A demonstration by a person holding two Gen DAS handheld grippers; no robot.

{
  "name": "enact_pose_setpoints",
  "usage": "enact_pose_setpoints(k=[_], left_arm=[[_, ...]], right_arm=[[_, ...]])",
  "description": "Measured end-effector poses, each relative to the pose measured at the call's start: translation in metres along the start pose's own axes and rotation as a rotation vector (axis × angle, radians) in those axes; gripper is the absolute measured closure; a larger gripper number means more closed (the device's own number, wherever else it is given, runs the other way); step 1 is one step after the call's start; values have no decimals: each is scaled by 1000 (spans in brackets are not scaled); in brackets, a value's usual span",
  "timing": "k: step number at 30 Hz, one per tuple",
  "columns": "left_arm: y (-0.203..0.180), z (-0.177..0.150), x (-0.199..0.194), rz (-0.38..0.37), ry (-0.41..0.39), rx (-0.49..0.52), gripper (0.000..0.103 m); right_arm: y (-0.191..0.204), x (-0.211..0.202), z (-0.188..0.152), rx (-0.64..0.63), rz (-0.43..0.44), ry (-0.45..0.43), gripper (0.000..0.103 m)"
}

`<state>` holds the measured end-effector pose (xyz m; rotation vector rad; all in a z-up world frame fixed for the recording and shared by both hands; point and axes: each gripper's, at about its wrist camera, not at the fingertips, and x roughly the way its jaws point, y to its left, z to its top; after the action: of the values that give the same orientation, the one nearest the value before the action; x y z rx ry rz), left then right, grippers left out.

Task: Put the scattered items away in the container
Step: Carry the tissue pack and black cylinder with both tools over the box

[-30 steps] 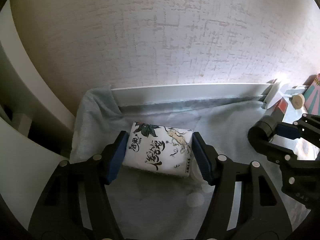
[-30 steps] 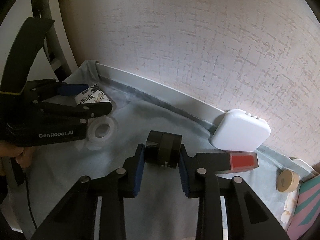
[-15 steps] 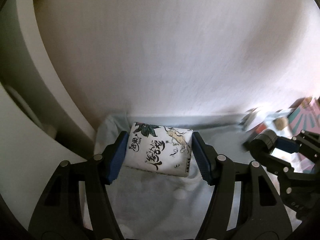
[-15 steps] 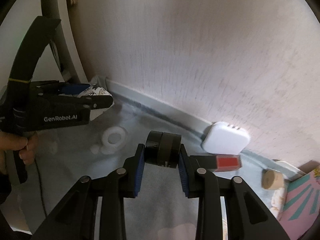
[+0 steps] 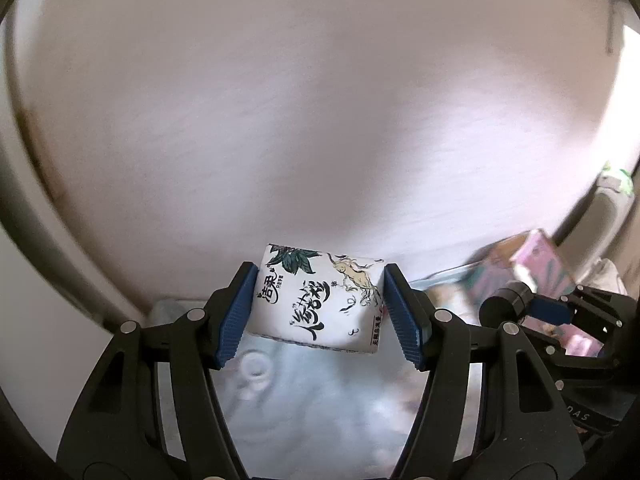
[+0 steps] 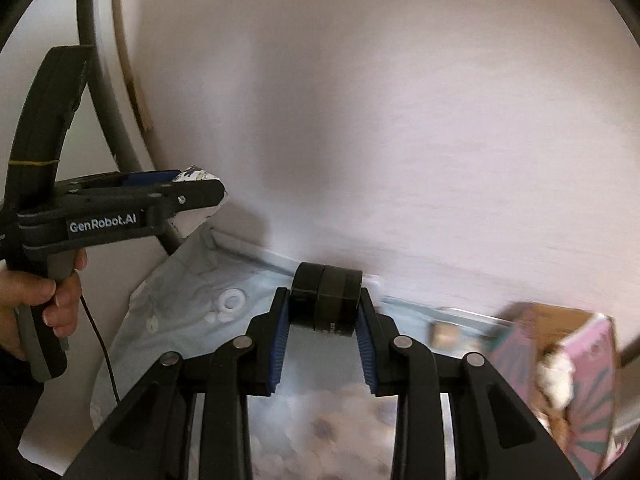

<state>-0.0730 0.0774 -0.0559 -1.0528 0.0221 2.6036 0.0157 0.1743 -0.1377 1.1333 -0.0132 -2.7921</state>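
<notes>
My left gripper (image 5: 318, 310) is shut on a white tissue pack (image 5: 318, 300) with ink-style printing and holds it high above the cloth-covered table (image 5: 320, 412). It also shows in the right wrist view (image 6: 202, 196). My right gripper (image 6: 324, 320) is shut on a black tape roll (image 6: 326, 300), also lifted off the table; it shows in the left wrist view (image 5: 506, 302). A pink patterned box (image 6: 576, 376), open at the top, stands at the right.
A white tape ring (image 6: 232, 302) lies on the pale blue floral cloth (image 6: 180, 320) near the wall. A plain wall (image 6: 400, 120) fills the background. A person's hand (image 6: 40, 300) holds the left gripper's handle. Small blurred items lie near the box.
Both grippers have risen well above the table with their loads and shifted right. The pink box has come into view on the right; the white case and red item have left view.
</notes>
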Motion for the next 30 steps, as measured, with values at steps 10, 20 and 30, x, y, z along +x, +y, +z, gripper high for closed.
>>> enact_pose_setpoints(k=[10, 20, 30], left_arm=[[-137, 10, -1, -156, 1, 101, 43], [-224, 11, 19, -264, 63, 208, 43], [-292, -22, 65, -305, 190, 268, 43]], right_arm=[[-78, -89, -41, 100, -118, -2, 74], [-136, -120, -102, 174, -165, 48, 74], [-166, -124, -160, 229, -136, 123, 74]])
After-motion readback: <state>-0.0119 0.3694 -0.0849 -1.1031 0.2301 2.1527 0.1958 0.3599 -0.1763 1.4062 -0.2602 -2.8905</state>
